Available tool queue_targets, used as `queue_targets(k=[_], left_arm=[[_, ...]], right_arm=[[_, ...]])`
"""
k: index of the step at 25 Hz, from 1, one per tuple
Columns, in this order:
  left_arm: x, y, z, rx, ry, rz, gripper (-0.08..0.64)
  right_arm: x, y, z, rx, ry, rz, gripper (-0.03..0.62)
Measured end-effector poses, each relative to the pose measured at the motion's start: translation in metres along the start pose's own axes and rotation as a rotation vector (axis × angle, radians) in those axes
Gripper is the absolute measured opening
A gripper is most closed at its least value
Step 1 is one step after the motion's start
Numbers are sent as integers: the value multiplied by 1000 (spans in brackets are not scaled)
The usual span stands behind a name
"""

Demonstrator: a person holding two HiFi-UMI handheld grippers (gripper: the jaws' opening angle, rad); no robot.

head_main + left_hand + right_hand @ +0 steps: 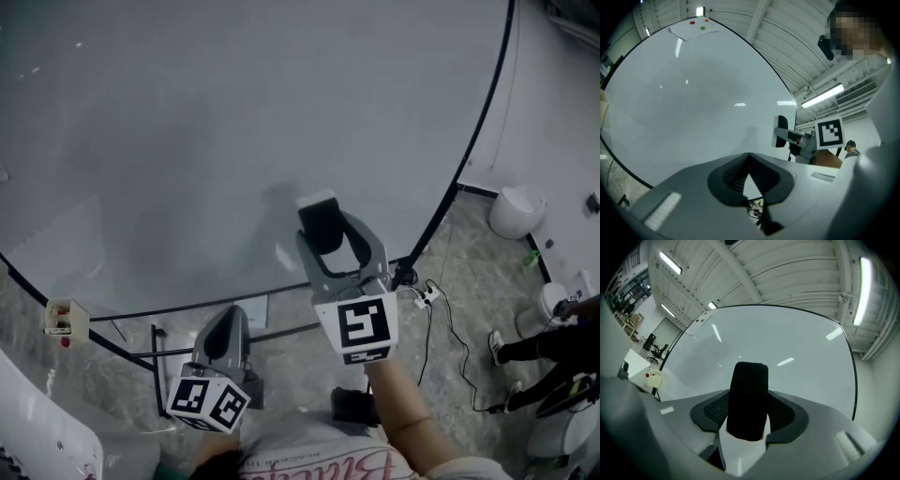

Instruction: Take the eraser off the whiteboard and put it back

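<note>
Two grippers faced the whiteboard near its lower edge. The right gripper clamped the eraser. The left gripper was closed and empty.

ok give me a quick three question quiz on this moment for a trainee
1. Which holds the eraser: A left gripper, B right gripper?
2. True or false: the left gripper grips a marker.
3. Fill in: the big pale surface ahead of both grippers is the ____.
Key: 1 B; 2 false; 3 whiteboard
</note>
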State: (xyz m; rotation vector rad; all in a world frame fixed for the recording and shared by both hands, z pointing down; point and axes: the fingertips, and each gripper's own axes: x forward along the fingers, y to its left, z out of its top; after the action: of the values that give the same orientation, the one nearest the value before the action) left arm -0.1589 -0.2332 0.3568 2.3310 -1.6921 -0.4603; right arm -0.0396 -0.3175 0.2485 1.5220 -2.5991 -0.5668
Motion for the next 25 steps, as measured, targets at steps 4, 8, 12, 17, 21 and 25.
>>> queue_targets(k=[4, 8, 12, 17, 21, 25], left_arm=[[5, 6, 2, 4, -5, 16, -2], [10, 8, -1, 10, -5, 21, -2], [15, 8, -3, 8, 2, 26, -2], [18, 12, -3, 7, 3, 42, -2], [19, 15, -5, 10, 3, 49, -2], [19, 14, -4, 10, 3, 51, -2]], right_arm=[[29, -8, 4, -46, 15, -4, 239], [52, -10, 8, -93, 26, -2, 241], [74, -15, 12, -90, 45, -15, 242], [90, -24, 19, 48, 36, -67, 242], [91, -25, 19, 100, 32, -95, 242], [90, -24, 20, 91, 20, -86, 244]])
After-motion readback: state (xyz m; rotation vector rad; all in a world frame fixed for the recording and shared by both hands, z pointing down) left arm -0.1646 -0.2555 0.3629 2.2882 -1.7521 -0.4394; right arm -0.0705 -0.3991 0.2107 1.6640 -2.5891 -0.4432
